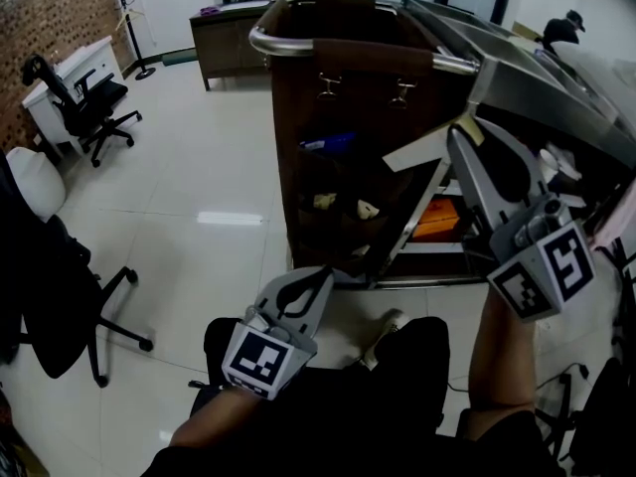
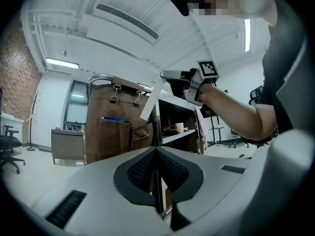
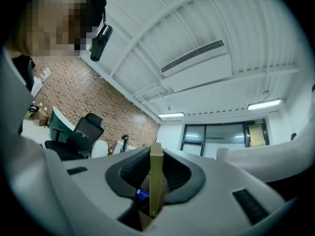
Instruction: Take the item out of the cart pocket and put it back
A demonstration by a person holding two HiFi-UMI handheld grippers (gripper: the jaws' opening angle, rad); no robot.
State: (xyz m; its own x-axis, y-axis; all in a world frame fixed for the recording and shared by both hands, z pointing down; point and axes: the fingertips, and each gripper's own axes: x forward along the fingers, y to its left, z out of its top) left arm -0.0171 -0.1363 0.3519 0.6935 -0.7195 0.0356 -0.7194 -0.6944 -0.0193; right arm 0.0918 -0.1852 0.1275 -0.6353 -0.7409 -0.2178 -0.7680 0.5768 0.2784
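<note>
At 3 o'clock of the head view, a flat, pale rectangular card or thin box [image 1: 422,148] is pinched at one end by the right gripper [image 1: 465,139], which is raised beside the top corner of the tall dark-brown cart [image 1: 298,87]. Seen along that gripper's own jaws, the item is shown edge-on as a narrow olive-tan strip, upright between two black ribbed pads that are closed against its faces.

Its long axis is seen running from the jaw tips out toward 8 o'clock, so the free end is pointed at the cart's front. The brown fabric pockets [image 1: 333,182] are hung on that front below two metal clips. They lie at about 7 o'clock from the item's free end, lower down and clear of it. A blue object [image 1: 328,145] is seen at the mouth of the upper pocket; which pocket the item belongs to cannot be told.

The item is judged to be out of its pocket, with the return not yet made. For that, the free end would need to be tipped down toward 6 o'clock and lined up over a pocket mouth.

The left gripper [image 1: 316,276] is held low at 6 o'clock, jaws pressed together on nothing. The right gripper, already carrying the item, is judged the one placed for the return.
</note>
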